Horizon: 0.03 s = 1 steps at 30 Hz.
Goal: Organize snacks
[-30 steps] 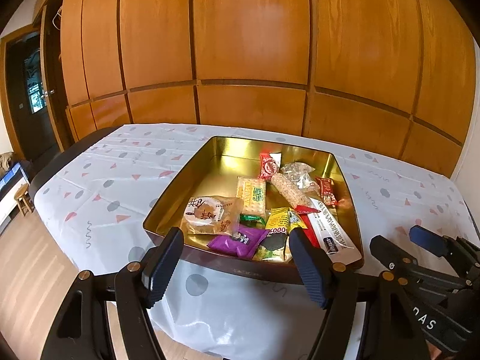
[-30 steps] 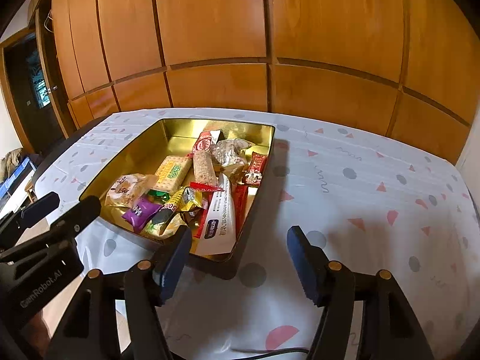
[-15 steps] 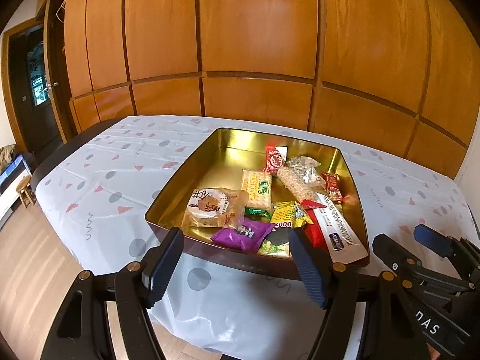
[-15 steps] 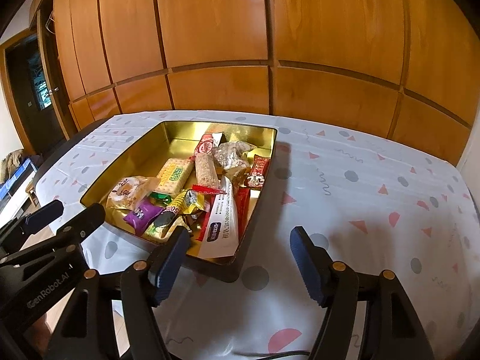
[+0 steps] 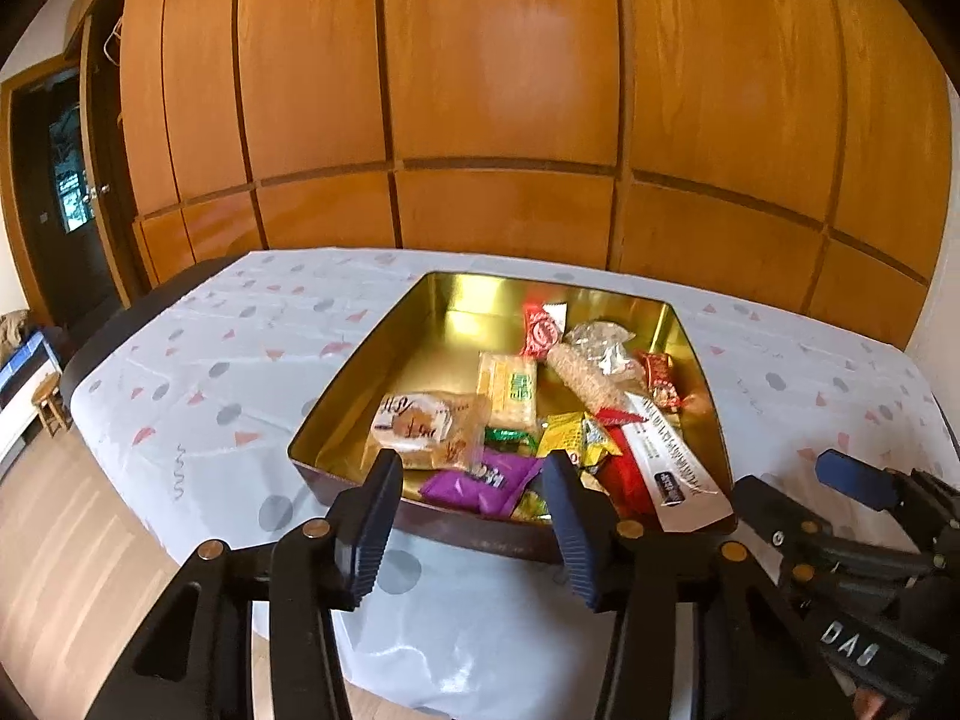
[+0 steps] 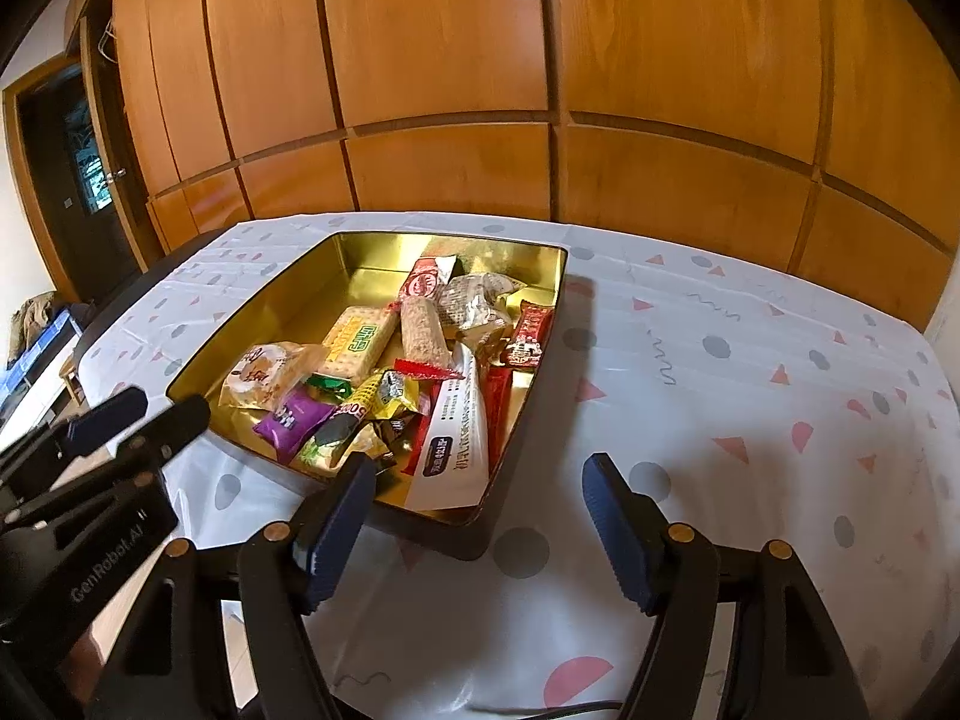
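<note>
Rightward, bare tablecloth (image 6: 750, 360) flanks the tin's rim (image 6: 543, 360).

Bright, even daylight; glare on the gold tin (image 5: 456, 300) and wood panels (image 5: 498, 48); strong fisheye bending, dark corners, slight softness.

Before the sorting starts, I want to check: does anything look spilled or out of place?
Nothing has spilled. All snacks lie inside the gold tin, but in a loose, overlapping heap. The long white packet leans up over the near rim.
</note>
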Motion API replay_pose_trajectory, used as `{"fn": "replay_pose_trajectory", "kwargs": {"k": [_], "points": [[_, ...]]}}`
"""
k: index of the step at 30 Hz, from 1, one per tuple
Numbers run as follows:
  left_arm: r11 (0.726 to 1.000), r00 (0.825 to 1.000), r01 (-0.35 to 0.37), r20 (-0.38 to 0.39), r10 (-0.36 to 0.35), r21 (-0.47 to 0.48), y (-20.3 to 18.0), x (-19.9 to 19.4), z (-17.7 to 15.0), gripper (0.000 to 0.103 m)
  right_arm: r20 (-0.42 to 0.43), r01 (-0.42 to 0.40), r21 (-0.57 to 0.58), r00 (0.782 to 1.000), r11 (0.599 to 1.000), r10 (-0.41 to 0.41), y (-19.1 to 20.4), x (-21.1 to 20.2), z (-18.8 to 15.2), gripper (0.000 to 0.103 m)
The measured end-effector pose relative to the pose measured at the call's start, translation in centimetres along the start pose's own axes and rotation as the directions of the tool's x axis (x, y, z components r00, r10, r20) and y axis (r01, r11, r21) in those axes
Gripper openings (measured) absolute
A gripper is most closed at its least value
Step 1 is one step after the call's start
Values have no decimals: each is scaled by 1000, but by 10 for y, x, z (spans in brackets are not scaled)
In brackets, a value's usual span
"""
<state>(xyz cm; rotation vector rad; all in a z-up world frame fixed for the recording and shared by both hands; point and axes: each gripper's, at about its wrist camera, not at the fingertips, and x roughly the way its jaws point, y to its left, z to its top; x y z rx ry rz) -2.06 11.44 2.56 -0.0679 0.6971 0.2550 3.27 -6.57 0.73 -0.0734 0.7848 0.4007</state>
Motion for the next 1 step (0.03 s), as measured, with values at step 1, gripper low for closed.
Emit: {"fn": "replay_pose_trajectory", "kwargs": {"k": [1], "points": [[1000,1000,7,-1,-7,3,0,0,1,50,0,-5,3,1000,1000,5,-1,-1,0,72]]}}
